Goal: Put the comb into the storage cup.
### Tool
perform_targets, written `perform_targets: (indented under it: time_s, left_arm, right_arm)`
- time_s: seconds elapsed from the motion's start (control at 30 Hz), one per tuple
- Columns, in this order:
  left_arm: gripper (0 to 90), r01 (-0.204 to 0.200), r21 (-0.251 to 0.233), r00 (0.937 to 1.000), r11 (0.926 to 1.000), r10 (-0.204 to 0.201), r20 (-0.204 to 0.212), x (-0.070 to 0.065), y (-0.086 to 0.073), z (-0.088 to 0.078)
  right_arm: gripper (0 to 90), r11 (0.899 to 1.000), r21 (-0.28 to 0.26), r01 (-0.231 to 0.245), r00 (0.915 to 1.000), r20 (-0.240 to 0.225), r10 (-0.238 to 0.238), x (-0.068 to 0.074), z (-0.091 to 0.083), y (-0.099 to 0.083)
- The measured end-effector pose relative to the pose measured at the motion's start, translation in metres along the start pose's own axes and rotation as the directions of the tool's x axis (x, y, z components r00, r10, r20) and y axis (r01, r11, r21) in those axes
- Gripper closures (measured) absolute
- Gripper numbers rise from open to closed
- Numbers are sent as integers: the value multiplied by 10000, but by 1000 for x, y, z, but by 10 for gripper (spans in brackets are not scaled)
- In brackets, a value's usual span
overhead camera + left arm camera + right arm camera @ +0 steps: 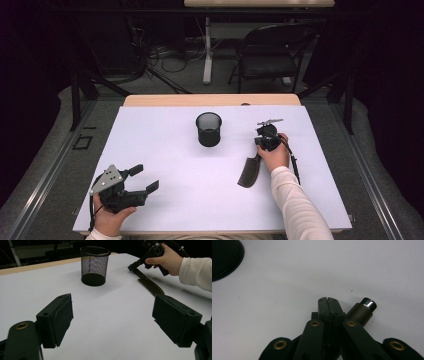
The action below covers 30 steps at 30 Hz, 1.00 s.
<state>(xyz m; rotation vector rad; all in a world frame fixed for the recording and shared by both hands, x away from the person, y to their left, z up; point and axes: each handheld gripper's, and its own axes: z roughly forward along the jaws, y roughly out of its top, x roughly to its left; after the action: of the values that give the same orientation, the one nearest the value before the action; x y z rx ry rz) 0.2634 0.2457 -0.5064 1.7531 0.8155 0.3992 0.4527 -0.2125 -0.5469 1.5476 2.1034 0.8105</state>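
Note:
A black mesh cup (208, 129) stands upright at the middle back of the white-covered table (165, 150). To its right lies a dark knife (248, 172), blade toward the person. My right gripper (258, 144) is at the knife's handle end, jaws shut flat against each other. In the right gripper view the gripper (328, 300) has the brown, chrome-capped handle (364, 308) just beside its jaws, not between them. My left gripper (145, 178) rests at the front left, open and empty. The left gripper view has its gripper (112, 322) facing the cup (94, 265) and knife (150, 285).
The cup's base (224, 257) sits at the upper left of the right gripper view. Behind the table are a black folding chair (270, 50), a white table leg (207, 50) and loose cables (165, 57) on the floor.

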Motion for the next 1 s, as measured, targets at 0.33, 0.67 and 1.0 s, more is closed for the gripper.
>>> perform_targets:
  time_s: [0.33, 0.67, 1.0]
  left_arm:
    - [170, -12, 5, 10000, 10000, 12, -21, 0, 0, 0]
    - [170, -18, 28, 10000, 10000, 18, -52, 0, 0, 0]
    - [170, -34, 23, 10000, 10000, 34, -6, 0, 0, 0]
  right_arm:
    - [900, 9993, -25, -369, 9993, 29, 369, -12, -3, -9]
    - [900, 9985, -194, -516, 9987, 11, 517, -19, -12, -18]
    - [900, 9990, -245, -377, 9993, -29, 377, -19, -18, -25]
